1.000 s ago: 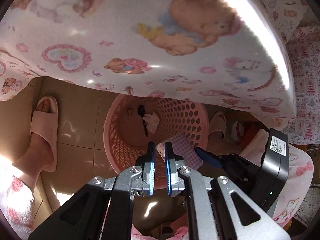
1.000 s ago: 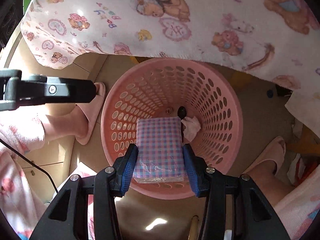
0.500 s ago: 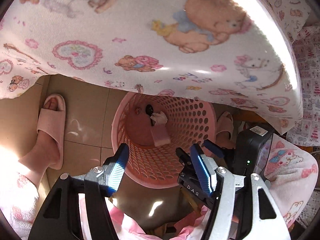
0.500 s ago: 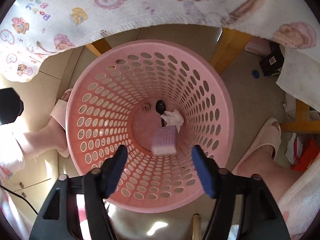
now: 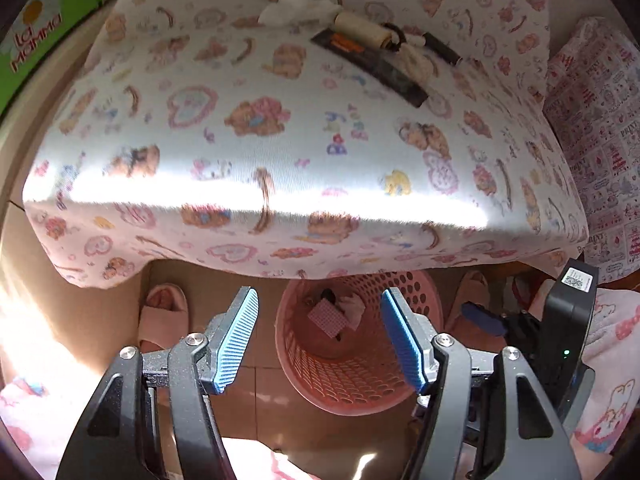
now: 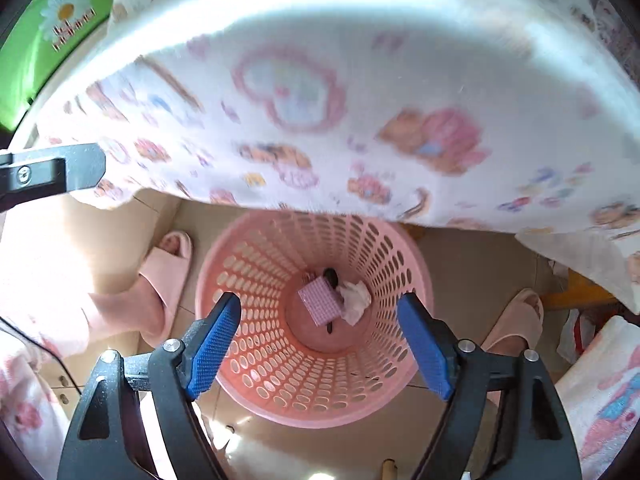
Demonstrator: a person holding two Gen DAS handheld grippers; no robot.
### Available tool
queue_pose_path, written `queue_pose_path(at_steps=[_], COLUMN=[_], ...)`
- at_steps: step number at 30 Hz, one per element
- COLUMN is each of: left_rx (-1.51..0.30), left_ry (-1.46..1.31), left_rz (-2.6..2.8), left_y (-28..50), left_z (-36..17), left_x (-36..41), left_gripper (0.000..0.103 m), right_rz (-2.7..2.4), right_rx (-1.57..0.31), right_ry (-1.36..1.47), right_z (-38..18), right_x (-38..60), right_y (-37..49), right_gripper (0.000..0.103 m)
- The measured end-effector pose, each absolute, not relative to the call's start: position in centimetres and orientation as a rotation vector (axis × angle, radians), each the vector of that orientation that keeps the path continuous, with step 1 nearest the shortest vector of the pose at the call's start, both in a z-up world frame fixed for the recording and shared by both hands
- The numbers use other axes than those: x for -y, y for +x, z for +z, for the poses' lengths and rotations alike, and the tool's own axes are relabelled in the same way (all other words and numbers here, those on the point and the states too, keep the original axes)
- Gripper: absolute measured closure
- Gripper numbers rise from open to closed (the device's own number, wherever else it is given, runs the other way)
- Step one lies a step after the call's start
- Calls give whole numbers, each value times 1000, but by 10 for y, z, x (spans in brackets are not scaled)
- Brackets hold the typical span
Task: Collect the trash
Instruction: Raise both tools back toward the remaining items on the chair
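A pink perforated basket (image 6: pixel 256 360) (image 5: pixel 360 384) stands on the tiled floor under the table edge. At its bottom lie a pink checked packet (image 6: pixel 320 300) (image 5: pixel 328 318), a crumpled white tissue (image 6: pixel 355 295) and a small dark item (image 6: pixel 331 276). My right gripper (image 6: pixel 320 304) hangs above the basket, jaws opening, with nothing between them. My left gripper (image 5: pixel 318 300) is also above the basket, jaws opening and empty. On the tabletop lie crumpled white tissue (image 5: pixel 296 2), a beige roll (image 5: pixel 362 32), a dark flat wrapper (image 5: pixel 376 66) and a dark stick (image 5: pixel 442 49).
A bear-print cloth (image 5: pixel 280 140) covers the table and hangs over its edge. A person's feet in pink slippers (image 6: pixel 168 272) (image 6: pixel 516 320) stand on either side of the basket. A green box (image 5: pixel 44 20) sits at the far left. A printed fabric (image 5: pixel 600 120) lies at right.
The right gripper let go of the checked packet, which dropped to the basket bottom. The left gripper went from shut to open. Both grippers rose, bringing the tabletop into view.
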State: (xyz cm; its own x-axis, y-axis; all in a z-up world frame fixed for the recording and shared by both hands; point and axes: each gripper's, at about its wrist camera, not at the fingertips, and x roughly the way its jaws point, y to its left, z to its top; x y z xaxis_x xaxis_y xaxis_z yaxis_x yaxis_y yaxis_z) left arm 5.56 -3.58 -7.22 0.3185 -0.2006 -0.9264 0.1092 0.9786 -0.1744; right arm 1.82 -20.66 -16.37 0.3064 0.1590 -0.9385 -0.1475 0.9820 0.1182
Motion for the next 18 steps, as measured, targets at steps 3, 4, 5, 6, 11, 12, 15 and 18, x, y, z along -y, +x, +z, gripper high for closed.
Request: queue_pose_path(at_steps=[3, 4, 5, 6, 11, 12, 15, 18], left_rx=[-1111, -1078, -1041, -1005, -875, -858, -836, -861], left_ry=[-101, -105, -105, -102, -83, -82, -82, -93], left_rz=[-212, -208, -201, -194, -161, -151, -118, -116], left_y=[52, 52, 51, 51, 46, 46, 46, 50], left_z=[-45, -38, -31, -24, -4, -2, 0, -5], left_x=[29, 28, 26, 24, 18, 16, 12, 11], left_gripper=[26, 21, 20, 20, 10, 9, 1, 1], right_rz=[199, 195, 192, 192, 168, 165, 165, 121], right_rx=[-1180, -1154, -1128, -1104, -997, -978, -920, -861], right_ry=[36, 48, 59, 67, -5, -4, 29, 15], right_z=[-138, -129, -121, -113, -81, -76, -63, -53], right_x=[216, 218, 220, 223, 228, 230, 240, 247], right_y=[17, 17, 17, 19, 26, 27, 26, 25], right_gripper=[21, 21, 21, 21, 21, 21, 21, 21])
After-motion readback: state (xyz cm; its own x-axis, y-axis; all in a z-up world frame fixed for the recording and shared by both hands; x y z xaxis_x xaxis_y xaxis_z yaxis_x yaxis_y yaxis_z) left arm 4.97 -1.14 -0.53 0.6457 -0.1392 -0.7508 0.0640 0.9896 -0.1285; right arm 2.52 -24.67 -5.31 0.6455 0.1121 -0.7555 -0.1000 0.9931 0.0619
